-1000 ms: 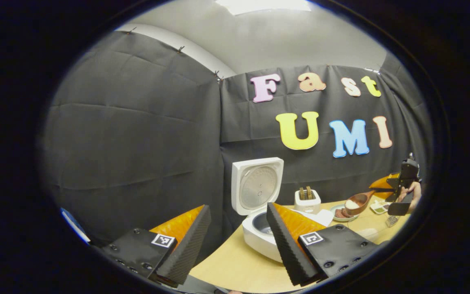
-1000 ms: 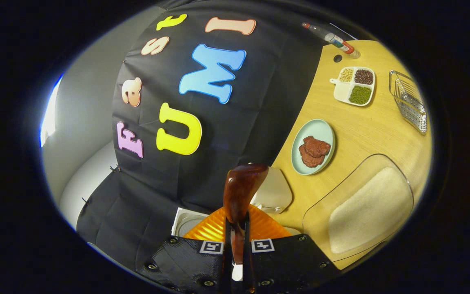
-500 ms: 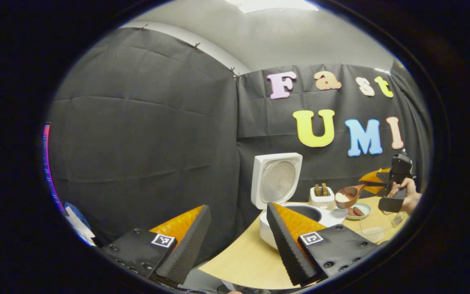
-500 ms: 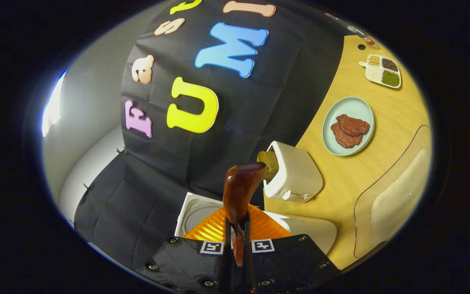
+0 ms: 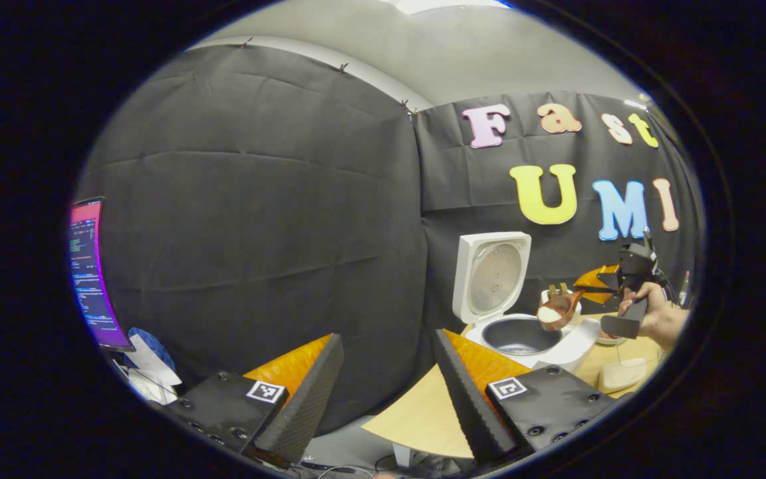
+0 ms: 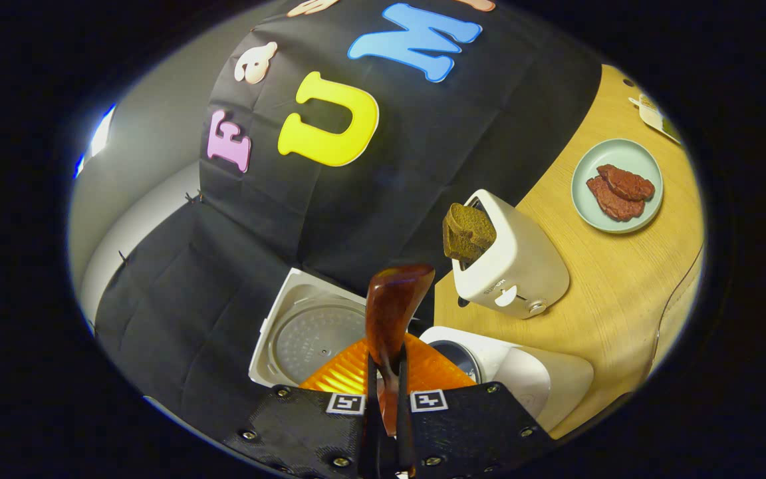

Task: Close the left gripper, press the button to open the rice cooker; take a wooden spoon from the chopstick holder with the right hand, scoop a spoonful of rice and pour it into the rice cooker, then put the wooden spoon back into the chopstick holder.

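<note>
In the left gripper view, the left gripper [image 5: 383, 392] hangs with its fingers spread wide and nothing between them, low and well short of the table [image 5: 416, 416]. Past its right finger stands the rice cooker [image 5: 522, 336], lid up and pot exposed. A second ago the wooden spoon [image 5: 556, 311], heaped with white rice, was far off by the plate; now the right gripper [image 5: 599, 279], held in a person's hand [image 5: 652, 313], has carried the bowl of the spoon to just above the pot's far rim — the carry looks all but done.

In the right gripper view, the right gripper [image 6: 386, 399] has its fingers drawn narrow, pinching the spoon's handle between them, and the spoon's dark back [image 6: 393, 313] rises straight ahead of the fingertips. The cooker's raised lid [image 6: 310, 336] and pot opening [image 6: 456, 359] now sit right beside the fingers, where a second ago the rice tray did; the toaster [image 6: 512, 263] and the plate of meat [image 6: 616, 186] have slid off up and to the right. What seems left is a tip of the spoon over the pot — then the return to the chopstick holder.
</note>
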Demonstrator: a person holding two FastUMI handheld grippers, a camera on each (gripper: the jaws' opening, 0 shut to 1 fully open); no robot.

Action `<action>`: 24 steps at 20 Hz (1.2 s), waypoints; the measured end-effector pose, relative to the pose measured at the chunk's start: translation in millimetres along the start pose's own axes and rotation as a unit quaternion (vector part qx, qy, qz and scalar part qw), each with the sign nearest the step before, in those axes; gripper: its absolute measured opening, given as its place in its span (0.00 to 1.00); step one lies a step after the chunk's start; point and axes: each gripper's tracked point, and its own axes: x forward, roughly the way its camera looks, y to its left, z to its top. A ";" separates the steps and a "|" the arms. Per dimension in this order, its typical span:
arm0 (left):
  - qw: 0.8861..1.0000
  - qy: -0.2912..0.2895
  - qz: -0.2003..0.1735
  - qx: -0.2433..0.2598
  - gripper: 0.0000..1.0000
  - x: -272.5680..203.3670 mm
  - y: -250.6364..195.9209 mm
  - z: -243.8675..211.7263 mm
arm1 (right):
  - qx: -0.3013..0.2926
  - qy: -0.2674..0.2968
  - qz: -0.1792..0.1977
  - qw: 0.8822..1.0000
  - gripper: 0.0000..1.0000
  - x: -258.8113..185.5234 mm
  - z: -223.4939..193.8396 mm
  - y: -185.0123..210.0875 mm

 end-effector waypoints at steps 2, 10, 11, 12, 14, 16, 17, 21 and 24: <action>1.000 0.004 0.009 -0.003 0.99 -2.3 8.6 -5.5 | -0.053 0.006 -0.014 0.998 0.10 16.2 -9.4 0.0; 0.999 0.021 0.040 -0.012 0.99 -12.5 23.5 -25.1 | -0.231 0.028 -0.048 0.971 0.10 50.6 -37.5 9.5; 0.999 0.024 0.041 -0.011 0.99 -12.1 24.0 -26.4 | -0.255 0.025 -0.046 0.966 0.10 52.0 -38.4 13.5; 0.999 0.027 0.042 -0.012 0.95 -12.2 24.1 -27.3 | -0.284 0.025 -0.042 0.958 0.10 51.5 -41.6 20.3; 0.999 0.026 0.041 -0.016 0.92 -13.5 24.8 -26.3 | -0.350 0.026 -0.035 0.936 0.10 48.7 -45.5 31.5; 0.999 0.026 0.039 -0.020 0.96 -13.9 25.2 -26.7 | -0.429 0.030 -0.029 0.902 0.10 46.2 -51.1 42.0; 0.999 0.024 0.038 -0.020 0.96 -14.6 25.4 -27.8 | -0.469 0.032 -0.025 0.882 0.10 46.0 -54.7 46.6; 0.999 0.021 0.033 -0.015 0.99 -15.1 25.0 -25.4 | -0.622 0.019 -0.003 0.783 0.10 39.4 -67.5 66.7; 0.999 0.016 0.031 -0.012 0.95 -13.8 25.1 -25.1 | -0.729 0.010 0.004 0.685 0.10 28.5 -77.7 75.8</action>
